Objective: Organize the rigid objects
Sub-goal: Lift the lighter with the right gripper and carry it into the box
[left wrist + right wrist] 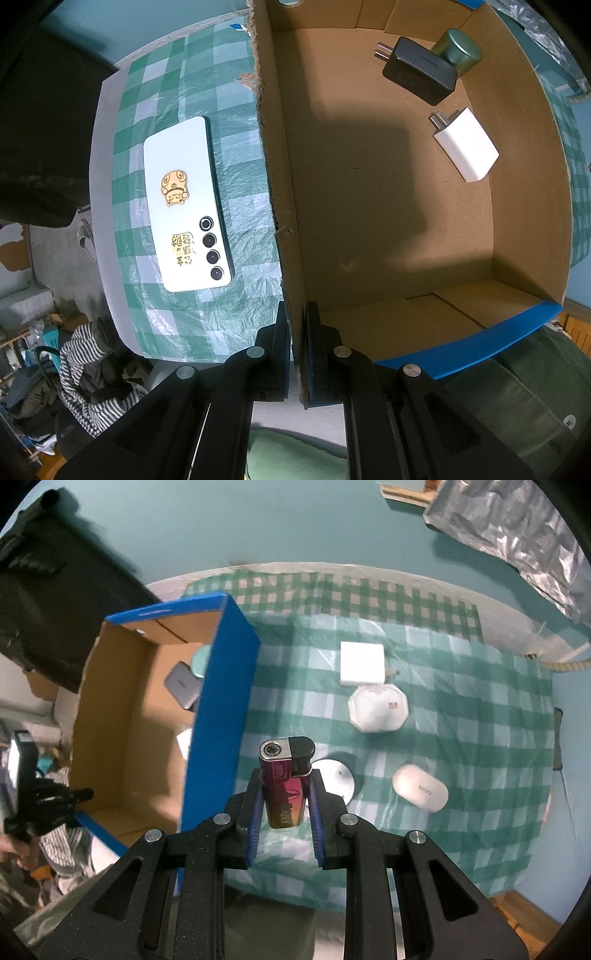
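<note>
The left tool (296,350) was clamped on the cardboard box (369,206) wall, apparently steadying it for loading. The right tool (283,805) was closed tight on a lighter (284,775), upright above the tabletop (461,720), the box to its left. Ahead lay an earbud case (420,787), a disc (337,777) and a white block (362,663); the blue box wall (218,716) stood between.

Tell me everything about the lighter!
The lighter is a small stick shape with a shiny body that fades from pink-purple to gold, with dark lettering on it. Its top has a silver metal cap and a black push button. It stands nearly upright, top end away from the camera, pinched between the right gripper pads, held in the air above the checked cloth. Nothing else touches it.
</note>
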